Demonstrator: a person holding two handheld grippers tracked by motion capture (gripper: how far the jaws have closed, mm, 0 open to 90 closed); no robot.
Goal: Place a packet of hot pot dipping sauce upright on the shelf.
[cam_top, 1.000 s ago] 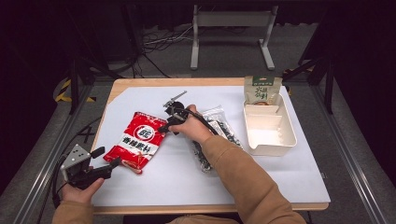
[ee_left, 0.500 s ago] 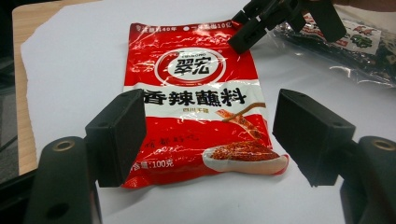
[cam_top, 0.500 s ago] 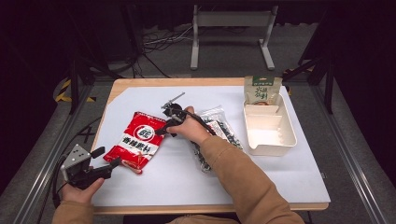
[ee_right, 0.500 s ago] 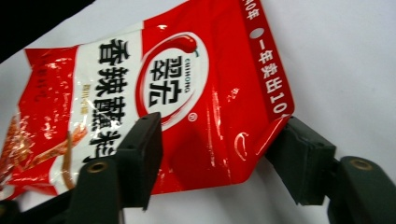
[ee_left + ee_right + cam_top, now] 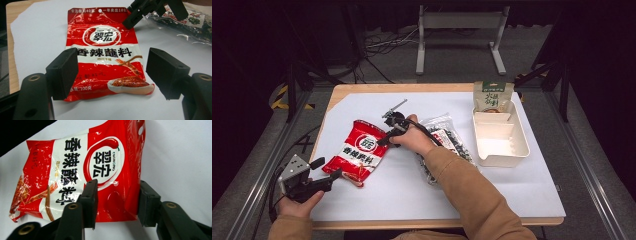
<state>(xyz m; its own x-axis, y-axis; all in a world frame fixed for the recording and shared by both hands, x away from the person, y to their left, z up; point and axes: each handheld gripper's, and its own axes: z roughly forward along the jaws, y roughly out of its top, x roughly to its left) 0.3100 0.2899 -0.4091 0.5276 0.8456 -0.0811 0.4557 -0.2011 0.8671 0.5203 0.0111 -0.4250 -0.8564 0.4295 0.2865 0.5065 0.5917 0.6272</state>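
Observation:
A red seasoning packet [image 5: 362, 152] lies flat on the white sheet at centre left. My right gripper [image 5: 387, 137] comes down on its upper right edge. In the right gripper view its jaws have just been closing, and the right gripper [image 5: 116, 200] has the packet [image 5: 75, 170] between its pads, with that edge buckled upward. My left gripper [image 5: 327, 168] rests low at the packet's near corner, held off the table's left front. The left gripper view shows the left gripper [image 5: 111, 72] open with the packet [image 5: 105, 50] lying beyond the pads and the right gripper [image 5: 150, 10] at its far end.
A clear bag of dark dried food [image 5: 447, 142] lies under my right forearm. At the right stand a white divided tray [image 5: 502, 145] and, behind it, a green pouch [image 5: 493, 96]. A metal stand [image 5: 459, 35] sits past the table.
The right gripper's jaws have drawn in around the packet's upper edge, which now bulges up. Both hands have kept their places.

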